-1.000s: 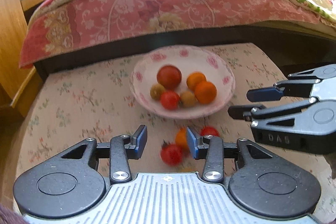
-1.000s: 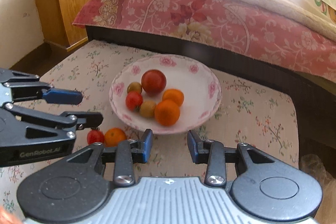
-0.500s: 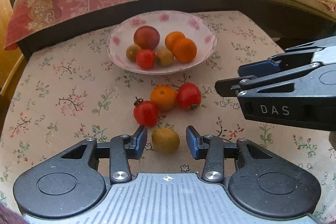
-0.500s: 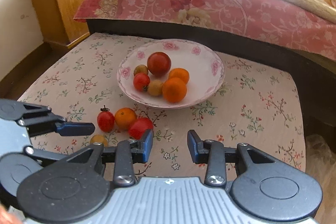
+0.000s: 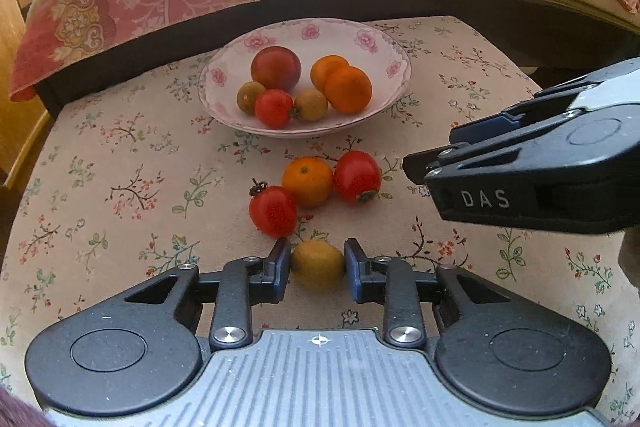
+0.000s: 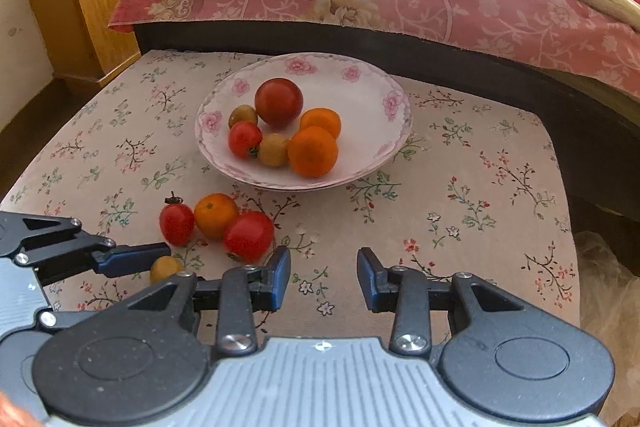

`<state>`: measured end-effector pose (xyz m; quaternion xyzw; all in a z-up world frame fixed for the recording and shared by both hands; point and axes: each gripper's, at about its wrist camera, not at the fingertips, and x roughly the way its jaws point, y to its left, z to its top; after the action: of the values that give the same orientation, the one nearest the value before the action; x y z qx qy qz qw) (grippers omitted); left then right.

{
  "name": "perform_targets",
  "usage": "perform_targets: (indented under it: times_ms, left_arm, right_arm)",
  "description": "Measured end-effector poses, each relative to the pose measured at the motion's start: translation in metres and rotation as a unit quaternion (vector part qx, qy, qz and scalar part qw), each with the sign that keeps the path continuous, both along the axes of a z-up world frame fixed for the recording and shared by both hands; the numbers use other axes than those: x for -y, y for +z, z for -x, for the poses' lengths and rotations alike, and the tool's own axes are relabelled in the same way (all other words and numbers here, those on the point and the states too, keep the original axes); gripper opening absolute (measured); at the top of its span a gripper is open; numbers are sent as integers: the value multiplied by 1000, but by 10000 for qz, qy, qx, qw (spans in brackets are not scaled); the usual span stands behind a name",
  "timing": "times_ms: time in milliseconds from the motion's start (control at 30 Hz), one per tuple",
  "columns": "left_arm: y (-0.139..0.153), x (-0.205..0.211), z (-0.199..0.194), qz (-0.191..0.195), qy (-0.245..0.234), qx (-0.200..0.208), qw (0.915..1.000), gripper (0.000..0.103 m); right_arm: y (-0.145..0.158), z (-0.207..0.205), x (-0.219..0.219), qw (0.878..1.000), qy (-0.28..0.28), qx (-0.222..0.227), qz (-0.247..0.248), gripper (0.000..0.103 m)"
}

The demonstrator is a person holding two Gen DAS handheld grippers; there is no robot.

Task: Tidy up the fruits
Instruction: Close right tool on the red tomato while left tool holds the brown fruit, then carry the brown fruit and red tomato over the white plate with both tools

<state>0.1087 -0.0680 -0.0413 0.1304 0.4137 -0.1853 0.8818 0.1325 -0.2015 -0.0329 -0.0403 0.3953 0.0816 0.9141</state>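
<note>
Nearest, the left hand-held gripper [image 5: 317, 265] has just been closing and now pinches a small yellow fruit [image 5: 317, 264] still resting on the table [image 5: 120, 163]. The right hand-held gripper [image 6: 323, 277] hangs empty, jaws apart. Beyond, two red tomatoes [image 5: 273, 210] and an orange [image 5: 307, 181] wait loose. Farther, the bowl [image 5: 360, 35] already holds six fruits.

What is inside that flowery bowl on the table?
Six fruits lie in the bowl: a dark red tomato, a small red tomato, two oranges, and two yellowish fruits. The bowl's floor beneath them is hidden.
</note>
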Motion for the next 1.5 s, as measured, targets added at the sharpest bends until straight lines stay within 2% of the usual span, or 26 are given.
perform_targets:
  times_ms: [233, 467, 600, 967, 1067, 1133, 1500]
  left_arm:
    - [7, -16, 5, 43, 56, 60, 10000, 37]
    - [7, -28, 7, 50, 98, 88, 9999, 37]
    - [5, -31, 7, 86, 67, 39, 9999, 37]
    - [0, -31, 8, 82, -27, 53, 9999, 40]
    - [0, -32, 8, 97, -40, 55, 9999, 40]
    - [1, -32, 9, 97, -59, 62, 9999, 38]
    - [5, -26, 13, -13, -122, 141, 9998, 37]
  right_arm:
    - [-4, 0, 6, 9999, 42, 1, -137, 40]
    - [-4, 2, -11, 9981, 548, 132, -228, 40]
    - [-7, -2, -19, 9972, 695, 230, -137, 49]
    - [-15, -16, -27, 9948, 991, 153, -172, 49]
    - [-18, -19, -27, 9948, 1004, 90, -162, 44]
    - [-18, -18, -28, 9945, 1040, 60, -123, 33]
    - [-17, 0, -19, 9943, 1059, -54, -59, 32]
